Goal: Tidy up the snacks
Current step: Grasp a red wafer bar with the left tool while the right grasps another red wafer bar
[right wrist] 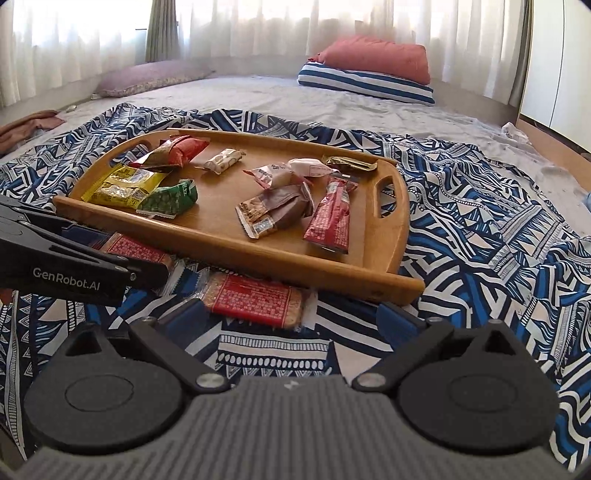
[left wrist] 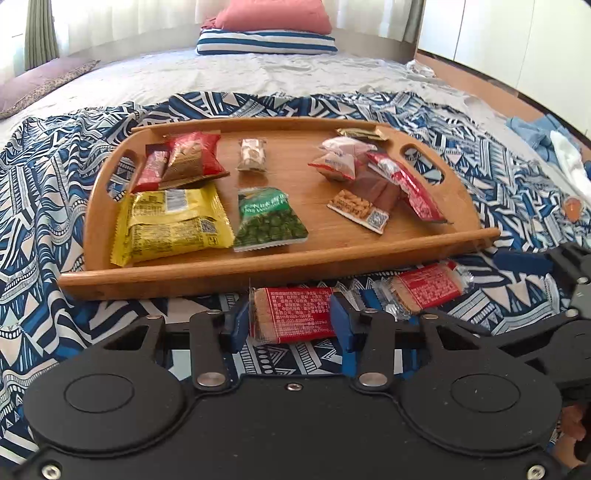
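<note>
Red biscuit pack (left wrist: 291,314) lying flat on the patterned blue-and-white cloth (left wrist: 44,177), just near of the wooden tray (left wrist: 258,266), with the left gripper (left wrist: 290,319) around it: blue pads (left wrist: 338,314) sitting at either short end, looks like touching the wrapper, though hard to call how firm the squeeze is. Second red biscuit pack (right wrist: 255,301) just to the right of the first, also on the cloth, right against the tray's near rim. Right gripper (right wrist: 291,319) spread wide, fingers either side of that second pack and not touching it.

On the tray: yellow bag (left wrist: 171,221) near left, green pea bag (left wrist: 267,218) right beside it, red and gold packets (left wrist: 194,157) stacked at far left, small clear nut pack (left wrist: 252,154) mid-far, brown peanut bar (left wrist: 365,201) and long red stick pack (left wrist: 408,186) heaped on the right, pale wrapped sweets (left wrist: 340,157) behind them, gold bar (left wrist: 360,133) at the far right rim.

Further out: grey bedsheet (left wrist: 221,74), striped pillow (left wrist: 266,42) with a pink one (left wrist: 273,14) on top, purple pillow (right wrist: 151,77) far left.
</note>
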`<state>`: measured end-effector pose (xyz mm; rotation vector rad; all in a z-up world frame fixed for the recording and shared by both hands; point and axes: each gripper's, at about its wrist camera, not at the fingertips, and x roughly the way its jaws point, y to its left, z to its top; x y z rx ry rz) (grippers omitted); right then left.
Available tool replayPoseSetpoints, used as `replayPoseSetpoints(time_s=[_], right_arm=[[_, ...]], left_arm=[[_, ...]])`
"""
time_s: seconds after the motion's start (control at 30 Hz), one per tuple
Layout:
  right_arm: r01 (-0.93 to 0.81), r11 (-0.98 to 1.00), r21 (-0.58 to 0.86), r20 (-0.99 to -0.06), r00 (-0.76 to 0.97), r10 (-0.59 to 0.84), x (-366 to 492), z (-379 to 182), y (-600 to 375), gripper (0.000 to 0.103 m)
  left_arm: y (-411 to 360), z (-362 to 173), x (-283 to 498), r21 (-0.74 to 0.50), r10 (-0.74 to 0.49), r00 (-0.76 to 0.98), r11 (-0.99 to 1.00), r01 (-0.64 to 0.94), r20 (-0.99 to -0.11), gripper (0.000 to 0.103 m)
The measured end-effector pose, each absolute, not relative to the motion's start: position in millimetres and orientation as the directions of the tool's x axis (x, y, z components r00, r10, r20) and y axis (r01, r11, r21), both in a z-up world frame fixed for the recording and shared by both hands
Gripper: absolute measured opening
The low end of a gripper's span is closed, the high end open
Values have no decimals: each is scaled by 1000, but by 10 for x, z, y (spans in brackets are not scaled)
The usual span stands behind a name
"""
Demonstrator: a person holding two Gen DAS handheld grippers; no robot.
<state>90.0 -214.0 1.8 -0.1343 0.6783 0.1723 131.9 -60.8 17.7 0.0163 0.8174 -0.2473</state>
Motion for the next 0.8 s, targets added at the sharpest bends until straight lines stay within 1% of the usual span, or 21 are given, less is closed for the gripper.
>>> replayPoseSetpoints(time_s=[0.07, 0.17, 0.27, 0.37, 0.4, 0.43, 0.47, 0.5, 0.57, 0.63, 0.73, 0.8], right_arm=[[-201, 978, -62, -641, 759, 116, 947, -1, -2092, 103], [-206, 978, -30, -658, 740, 136, 1023, -26, -2042, 103], [-196, 979, -52, -669, 735, 112, 1073, -48, -1981, 103], [-187, 980, -60, -674, 732, 99, 1090, -54, -1965, 103], [-185, 981, -56, -676, 731, 99, 1091, -53, -1970, 103], [-186, 981, -50, -676, 730, 104, 1087, -50, -1980, 99], [-190, 981, -38, -677, 727, 115, 1082, -47, -1991, 97], [-191, 981, -28, -678, 725, 122, 1073, -45, -1999, 92], [-195, 981, -16, -675, 726, 133, 1044, -34, -2004, 88], [-197, 980, -25, -668, 732, 130, 1004, -20, -2006, 80], [-190, 981, -31, -663, 739, 122, 944, -2, -2040, 75], [-178, 984, -27, -660, 742, 117, 910, 12, -2084, 75]], left_arm=[[-577, 201, 1323, -88, -219, 651, 970, 227, -727, 38], [-561, 196, 1315, -87, -222, 649, 968, 234, -728, 38], [-552, 168, 1310, -93, -221, 646, 970, 227, -731, 50], [-549, 156, 1293, -97, -224, 654, 970, 225, -723, 55], [-548, 156, 1291, -97, -221, 655, 970, 221, -722, 60], [-543, 157, 1293, -98, -219, 657, 971, 217, -721, 63], [-538, 159, 1293, -100, -219, 659, 972, 214, -720, 71], [-535, 160, 1290, -102, -220, 661, 972, 213, -718, 77], [-530, 159, 1281, -101, -223, 663, 971, 218, -715, 79], [-527, 151, 1277, -98, -223, 659, 970, 221, -719, 80], [-530, 135, 1270, -105, -226, 653, 970, 220, -723, 84], [-550, 125, 1263, -108, -226, 655, 970, 216, -721, 89]])
